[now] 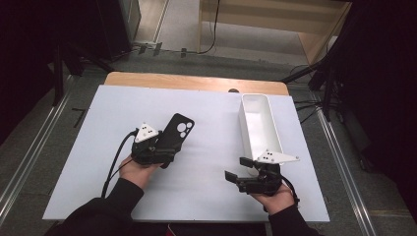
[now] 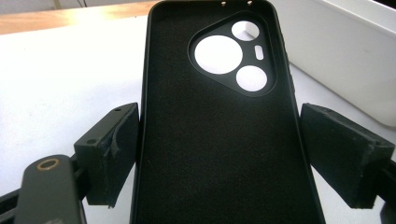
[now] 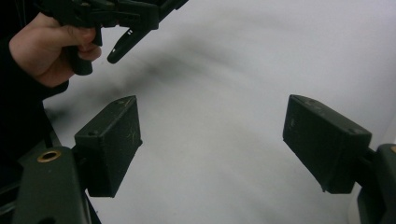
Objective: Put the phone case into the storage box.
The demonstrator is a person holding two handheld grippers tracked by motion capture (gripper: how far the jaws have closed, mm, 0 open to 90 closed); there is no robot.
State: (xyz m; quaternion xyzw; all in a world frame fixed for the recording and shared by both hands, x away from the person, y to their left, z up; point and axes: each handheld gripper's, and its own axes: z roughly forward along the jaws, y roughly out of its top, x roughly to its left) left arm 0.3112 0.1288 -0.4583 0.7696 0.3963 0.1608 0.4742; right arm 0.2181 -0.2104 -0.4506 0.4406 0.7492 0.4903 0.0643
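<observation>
Both left fingers [image 2: 114, 154] pinch a matte black phone case [image 2: 219, 140] (rounded corners); right fingers [image 3: 112, 144] gape empty.

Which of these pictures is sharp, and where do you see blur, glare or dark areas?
High view: table bright, surroundings nearly black. Left gripper view: phone case sharp between the left tongs, white table showing through its cutouts. Right gripper view: table surface smeared and soft, right tongs fairly crisp.

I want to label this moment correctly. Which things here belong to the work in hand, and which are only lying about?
In the work:
- black phone case, between the jaws of the left gripper
- white bin, open and near the case

Lying about:
- right gripper, jaws open, nothing between them
- white table
- cables on the floor
</observation>
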